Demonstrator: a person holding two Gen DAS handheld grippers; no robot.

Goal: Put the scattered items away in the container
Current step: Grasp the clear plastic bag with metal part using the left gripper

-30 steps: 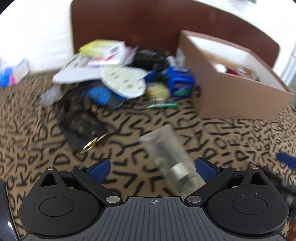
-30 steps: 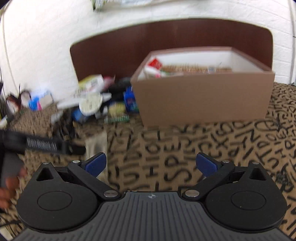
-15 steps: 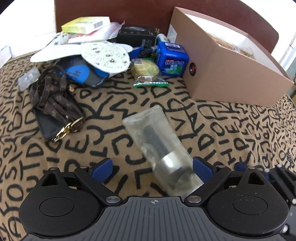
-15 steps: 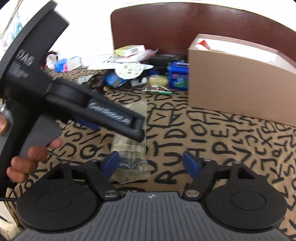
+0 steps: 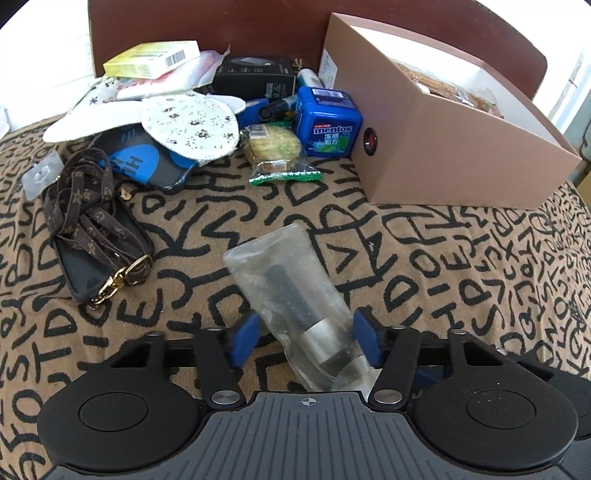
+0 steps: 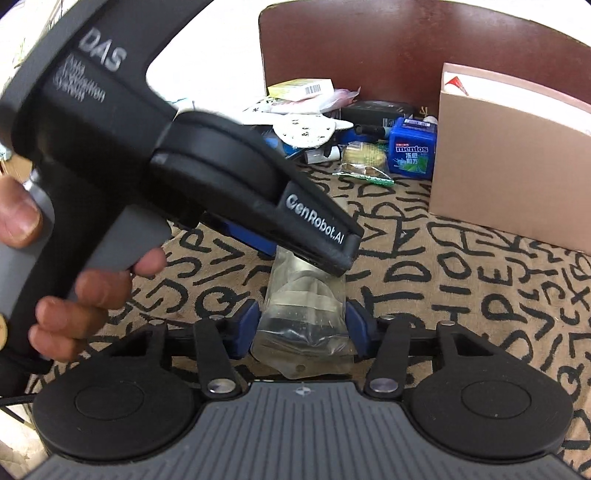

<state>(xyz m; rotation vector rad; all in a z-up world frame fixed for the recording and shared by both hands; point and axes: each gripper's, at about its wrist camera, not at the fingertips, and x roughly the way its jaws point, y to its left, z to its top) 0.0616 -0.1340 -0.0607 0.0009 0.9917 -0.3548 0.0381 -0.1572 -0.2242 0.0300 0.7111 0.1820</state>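
A clear plastic bag [image 5: 295,291] with a dark and silver cylinder inside lies on the patterned cloth [image 5: 184,240]. My left gripper [image 5: 304,338] has narrowed around its near end; the right pad touches the bag, the left pad stands just off it. In the right wrist view the same bag [image 6: 303,321] sits between my right gripper's [image 6: 302,328] pads, which press on both its sides. The left gripper's body [image 6: 221,173] hangs over the bag there. The brown cardboard box [image 5: 443,122] stands at the back right and holds some packets.
A pile of loose items lies left of the box: a blue Mentos tub [image 5: 327,122], a wrapped biscuit [image 5: 277,147], a floral pad [image 5: 190,123], a black box [image 5: 255,75], a yellow box [image 5: 151,59], a brown strap on a phone case [image 5: 92,229]. A dark headboard [image 5: 258,26] stands behind.
Both grippers have closed in from wide open around the clear bag. The right gripper has moved left onto the bag, and the left gripper now looms over it in the right view.
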